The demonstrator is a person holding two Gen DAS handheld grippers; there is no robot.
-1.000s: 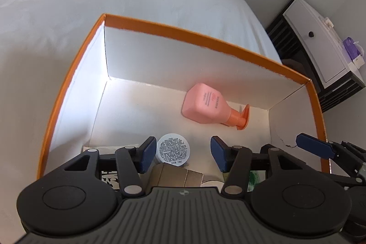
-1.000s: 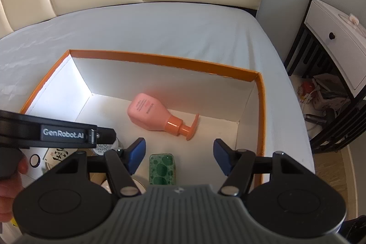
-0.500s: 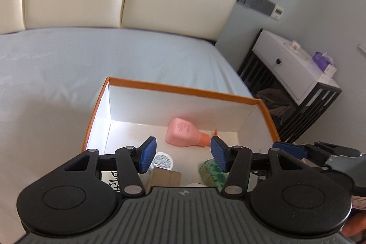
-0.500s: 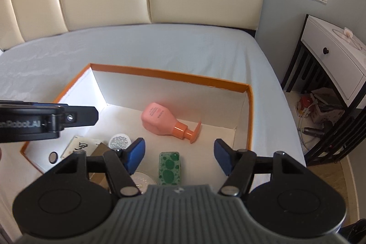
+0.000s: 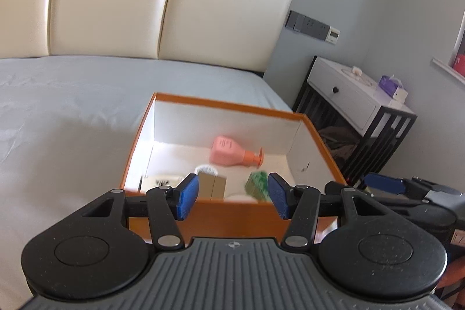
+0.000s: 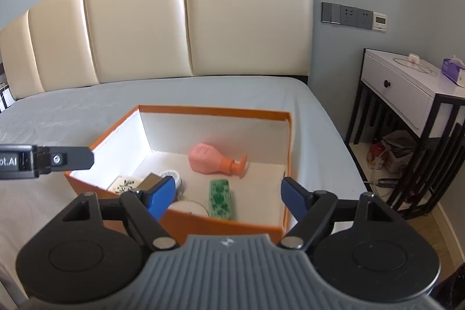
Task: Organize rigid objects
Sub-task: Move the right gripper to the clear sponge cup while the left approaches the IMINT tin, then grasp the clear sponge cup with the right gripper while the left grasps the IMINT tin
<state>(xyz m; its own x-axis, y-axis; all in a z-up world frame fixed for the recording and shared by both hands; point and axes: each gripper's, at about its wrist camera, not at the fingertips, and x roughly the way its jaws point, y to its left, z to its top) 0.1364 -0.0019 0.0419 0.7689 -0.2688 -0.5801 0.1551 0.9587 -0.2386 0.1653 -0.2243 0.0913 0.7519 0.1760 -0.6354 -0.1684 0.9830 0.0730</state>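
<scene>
An orange box (image 6: 215, 112) with white inner walls sits on the bed; it also shows in the left wrist view (image 5: 232, 103). Inside lie a pink pump bottle (image 6: 209, 157) (image 5: 229, 154), a green patterned bar (image 6: 221, 198) (image 5: 257, 183), a round white jar (image 6: 171, 175), a tan box (image 5: 213, 185), a white card with black print (image 6: 125, 183) and a white disc (image 6: 190, 207). My left gripper (image 5: 232, 198) is open and empty, in front of the box's near wall. My right gripper (image 6: 226, 195) is open and empty, above the near wall.
The box rests on a grey bedsheet (image 6: 87, 103) before a cream padded headboard (image 6: 189, 19). A white nightstand (image 6: 407, 89) with a black frame stands at the right, with clutter beneath it. The left gripper's side (image 6: 43, 160) crosses the right wrist view at left.
Both grippers have pulled back and up, away from the box. The box looks smaller and its near outer wall has come into view. Both stay open.
</scene>
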